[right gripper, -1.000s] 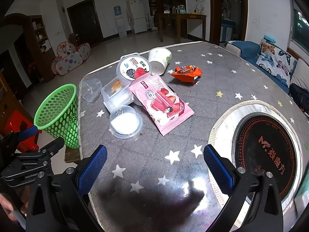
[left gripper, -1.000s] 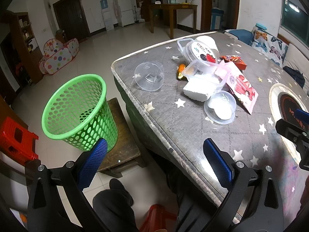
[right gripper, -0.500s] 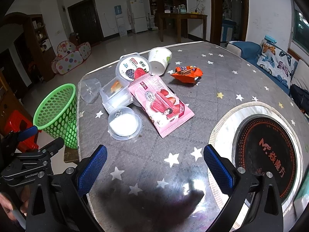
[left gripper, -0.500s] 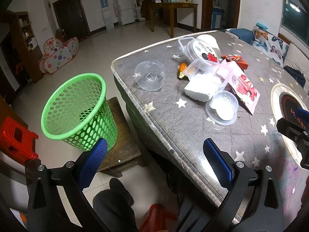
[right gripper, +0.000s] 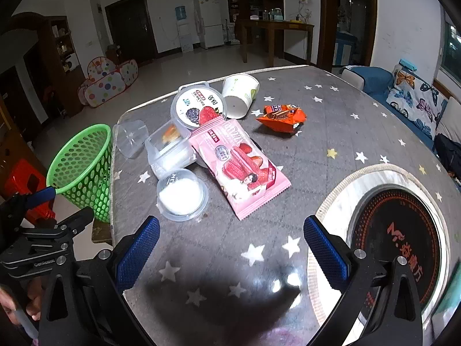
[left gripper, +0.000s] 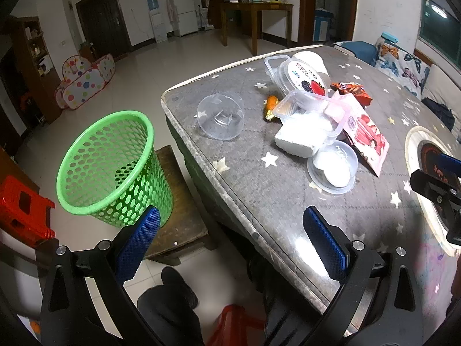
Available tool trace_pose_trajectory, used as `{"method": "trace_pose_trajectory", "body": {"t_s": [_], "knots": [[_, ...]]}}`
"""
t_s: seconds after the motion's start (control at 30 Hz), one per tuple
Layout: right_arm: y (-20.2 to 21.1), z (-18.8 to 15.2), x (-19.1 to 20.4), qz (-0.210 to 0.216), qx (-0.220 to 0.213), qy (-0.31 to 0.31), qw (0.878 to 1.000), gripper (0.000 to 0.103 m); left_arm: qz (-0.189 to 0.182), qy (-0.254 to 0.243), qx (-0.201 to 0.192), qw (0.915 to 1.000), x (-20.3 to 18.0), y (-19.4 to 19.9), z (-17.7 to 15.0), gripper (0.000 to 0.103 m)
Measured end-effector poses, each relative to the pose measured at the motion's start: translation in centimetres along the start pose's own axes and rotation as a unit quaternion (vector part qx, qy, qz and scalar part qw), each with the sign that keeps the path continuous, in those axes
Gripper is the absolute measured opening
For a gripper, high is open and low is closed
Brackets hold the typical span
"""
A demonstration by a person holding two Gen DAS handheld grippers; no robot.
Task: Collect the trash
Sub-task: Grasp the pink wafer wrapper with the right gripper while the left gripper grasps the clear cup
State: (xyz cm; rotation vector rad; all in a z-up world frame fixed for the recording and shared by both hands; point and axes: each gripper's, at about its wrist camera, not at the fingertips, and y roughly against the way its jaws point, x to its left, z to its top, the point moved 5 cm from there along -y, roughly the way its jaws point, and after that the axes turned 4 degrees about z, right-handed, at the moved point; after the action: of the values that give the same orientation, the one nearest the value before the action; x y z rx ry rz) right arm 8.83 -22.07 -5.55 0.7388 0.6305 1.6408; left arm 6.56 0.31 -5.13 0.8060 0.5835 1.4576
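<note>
Showing two hand-held grippers poised over a littered table (right gripper: 331, 144), both with fingers spread wide and nothing between them. The left gripper (left gripper: 230, 236) hangs at the table's near-left corner, its left finger over the floor and a wooden stool (left gripper: 178, 225), its right finger over the tabletop. The right gripper (right gripper: 230, 245) hangs above the near tabletop, left of a round inset burner (right gripper: 400, 239); in the left view its tip shows at the right edge.

The trash lies in a cluster on the far-left part of the table. A clear cup (left gripper: 220, 119) lies on its side near the left edge, apart from the rest. A round lidded tub (right gripper: 183, 194) with white contents sits nearest the grippers. Just beyond it, a clear tray (right gripper: 168, 150) rests on a white foam block (left gripper: 299, 138). A pink wrapper (right gripper: 239, 164) lies flat to the right, its far end overlapping a fruit-labelled tub (right gripper: 198, 108). A white paper cup (right gripper: 240, 93) lies tipped beside that tub. An orange wrapper (right gripper: 282, 118) sits crumpled further right, separate from the pile. A small orange item (left gripper: 270, 106) shows beside the tray; what it is cannot be told.

A green basket (left gripper: 112, 170) stands on the stool, just left of the table. A red stool (left gripper: 23, 210) stands on the floor at the far left.
</note>
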Motion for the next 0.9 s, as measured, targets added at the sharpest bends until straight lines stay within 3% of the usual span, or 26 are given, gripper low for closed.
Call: {"method": "trace_pose_trajectory", "body": {"t_s": [0.5,0.9], "knots": [[-2.3,3.7,-0.2,0.025,0.009,0.024,0.999,0.097,0.007,0.009,-0.012,0.9999,2.4,-0.9,2.8,0.098],[-6.8,5.4,-1.5,0.016,0.040,0.053,0.998,0.096,-0.009,0.021,0.002,0.9997,4.0,-2.9,4.5,0.098]]}}
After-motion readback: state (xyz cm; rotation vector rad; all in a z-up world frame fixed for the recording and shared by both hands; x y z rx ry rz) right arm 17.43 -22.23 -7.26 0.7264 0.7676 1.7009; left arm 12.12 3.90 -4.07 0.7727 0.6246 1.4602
